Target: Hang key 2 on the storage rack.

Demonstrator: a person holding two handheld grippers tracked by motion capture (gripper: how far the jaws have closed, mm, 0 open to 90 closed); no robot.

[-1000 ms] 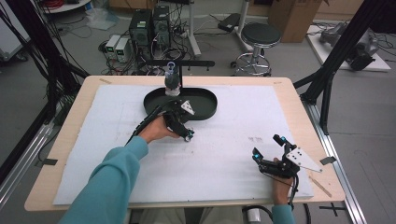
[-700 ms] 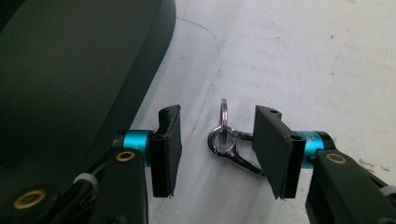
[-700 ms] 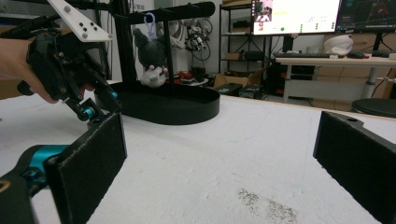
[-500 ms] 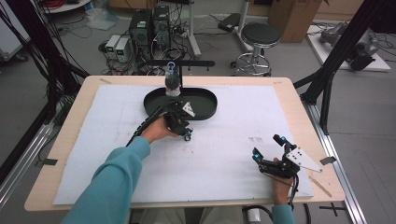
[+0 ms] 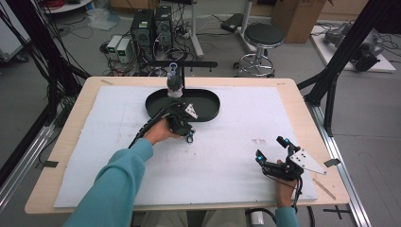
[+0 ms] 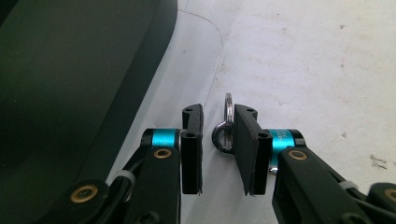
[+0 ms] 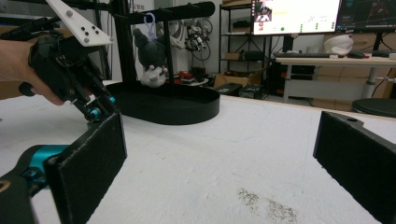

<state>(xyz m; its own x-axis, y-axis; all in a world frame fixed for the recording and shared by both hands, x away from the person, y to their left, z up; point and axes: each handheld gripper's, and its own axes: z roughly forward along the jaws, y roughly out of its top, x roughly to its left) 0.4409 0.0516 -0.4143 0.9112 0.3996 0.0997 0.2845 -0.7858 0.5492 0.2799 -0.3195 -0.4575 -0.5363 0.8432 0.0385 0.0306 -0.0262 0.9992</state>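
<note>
White mat [image 5: 222, 156], left gripper [image 6: 218, 140] lowered, jaws narrowly around ring [image 6: 227, 126], right gripper [image 5: 272, 153] wide apart.

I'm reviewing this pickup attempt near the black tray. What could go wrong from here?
The small metal key ring stands on edge on the white table cover, against one pad of the left gripper, whose jaws aren't closed; closing off-centre may flick it away. The black oval tray lies close beside those jaws, so a sideways move could knock its rim.
</note>
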